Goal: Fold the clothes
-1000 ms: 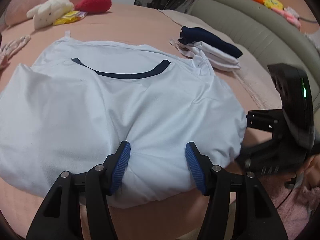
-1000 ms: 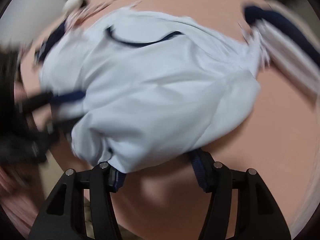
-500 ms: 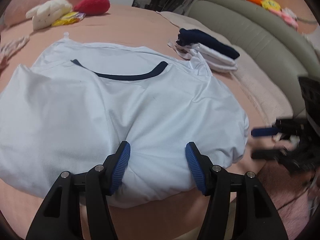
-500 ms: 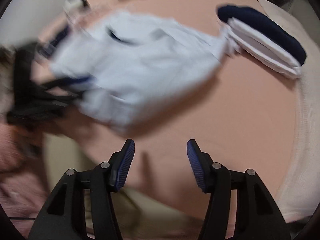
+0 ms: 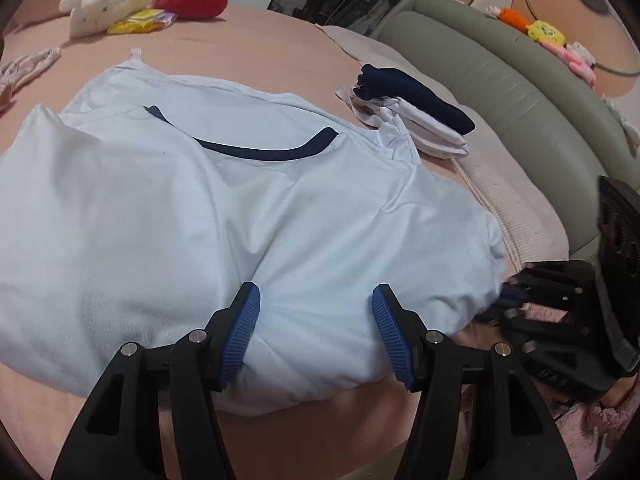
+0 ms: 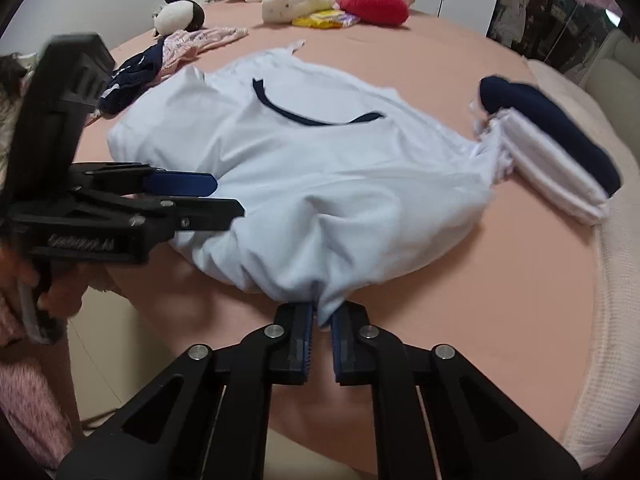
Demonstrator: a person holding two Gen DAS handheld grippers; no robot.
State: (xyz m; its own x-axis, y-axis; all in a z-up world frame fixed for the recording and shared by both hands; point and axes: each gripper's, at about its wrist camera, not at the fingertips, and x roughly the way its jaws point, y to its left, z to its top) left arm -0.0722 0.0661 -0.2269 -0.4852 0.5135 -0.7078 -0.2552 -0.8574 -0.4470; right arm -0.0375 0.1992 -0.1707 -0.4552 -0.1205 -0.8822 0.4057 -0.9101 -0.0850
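Pale blue shirt (image 6: 320, 184) lying bunched at the bed's (image 6: 520, 280) near edge

The right claw (image 6: 321, 334) is pinching its nearest hem, nearly shut; the left claw (image 5: 316, 334) is gaping wide over that same edge, gripping nothing, collar pointing away from both.

Plush toys (image 6: 298, 0) (red cushion (image 6: 378, 7) beside).

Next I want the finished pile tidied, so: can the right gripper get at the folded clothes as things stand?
Probably not yet. The right gripper is shut on the near edge of the shirt. The folded clothes lie farther off on the bed, with bare sheet between, so it would have to let go first.
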